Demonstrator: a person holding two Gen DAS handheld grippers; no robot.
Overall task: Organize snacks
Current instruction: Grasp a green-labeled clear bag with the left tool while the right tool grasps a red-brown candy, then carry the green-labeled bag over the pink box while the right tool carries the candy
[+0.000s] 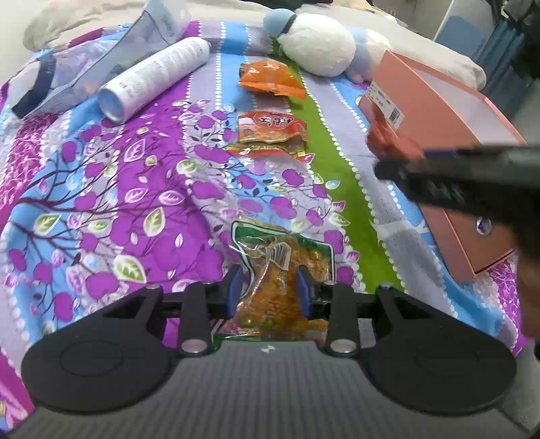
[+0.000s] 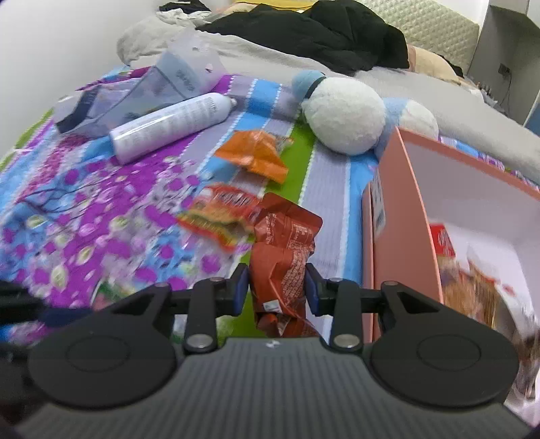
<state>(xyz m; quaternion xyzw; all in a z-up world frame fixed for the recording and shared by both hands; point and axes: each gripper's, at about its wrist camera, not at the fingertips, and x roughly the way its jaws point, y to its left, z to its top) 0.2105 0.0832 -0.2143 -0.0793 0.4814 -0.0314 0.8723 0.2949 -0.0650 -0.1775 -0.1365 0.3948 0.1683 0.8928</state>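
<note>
Bright purple, blue and green flowers cover the bed sheet (image 1: 118,189) where all the snacks lie. On the right side stands a pink box (image 2: 398,216) with its top open – inside it some snack packs (image 2: 472,287) show, though they are too blurred to tell apart. The left gripper (image 1: 269,288) has its blue pads pinching a clear pack with a green edge (image 1: 280,256), full of yellow-orange food, and the pack hangs down over the sheet. The right gripper (image 2: 277,287) pinches a red-brown pack (image 2: 287,253) between its blue pads, just beside the pink box wall. In the left view this gripper (image 1: 438,179) shows as a dark blurred shape in front of the box. Two more snacks lie on the sheet – a red and yellow pack (image 1: 270,135) in the middle and an orange pack (image 1: 270,79) farther back, near the green stripe. Behind them rests a white and blue soft toy (image 1: 317,44). To the left lies a white bottle (image 1: 155,79) on its side, touching a see-through bag (image 1: 101,60). Far back in the right view, black clothes (image 2: 320,30) are piled on a grey blanket (image 2: 270,57).
</note>
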